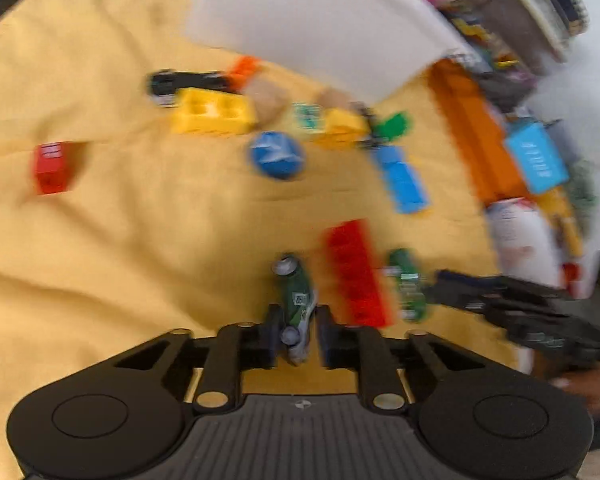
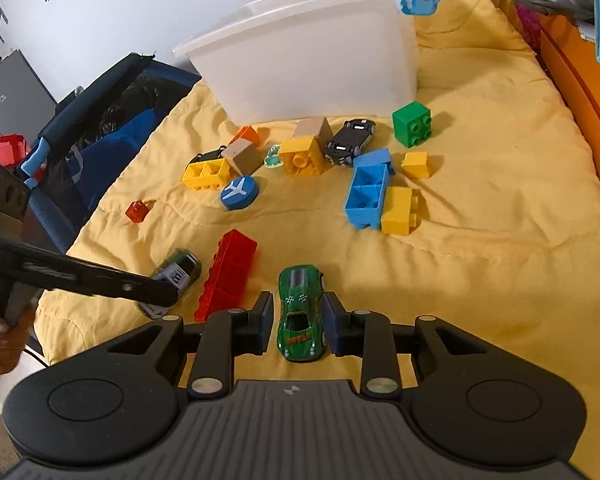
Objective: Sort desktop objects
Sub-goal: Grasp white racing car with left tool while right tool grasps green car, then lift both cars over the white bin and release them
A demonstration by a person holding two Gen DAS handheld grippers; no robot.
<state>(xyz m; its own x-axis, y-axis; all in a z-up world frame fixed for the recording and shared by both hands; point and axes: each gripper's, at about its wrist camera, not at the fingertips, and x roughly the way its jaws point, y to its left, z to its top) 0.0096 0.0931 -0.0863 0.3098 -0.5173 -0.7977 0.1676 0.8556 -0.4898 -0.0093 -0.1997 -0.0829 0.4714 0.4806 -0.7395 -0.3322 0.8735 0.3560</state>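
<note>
A grey-green toy car (image 1: 296, 300) lies on its side between the pads of my left gripper (image 1: 298, 316), which is shut on it low over the yellow cloth (image 2: 480, 280). In the right wrist view the same gripper (image 2: 160, 292) comes in from the left over that car (image 2: 180, 268). My right gripper (image 2: 297, 298) is shut on a bright green race car (image 2: 300, 312) that rests on the cloth. A long red brick (image 2: 228, 276) lies between the two cars. Further back stands a white plastic bin (image 2: 308, 40).
In front of the bin lie scattered yellow bricks (image 2: 206, 174), a blue brick (image 2: 366, 196), a green brick (image 2: 412, 124), a black toy car (image 2: 350, 142), a blue round airplane disc (image 2: 239, 192) and a small red brick (image 2: 138, 211). An orange box (image 2: 580, 100) borders the right; a blue chair (image 2: 100, 120) stands left.
</note>
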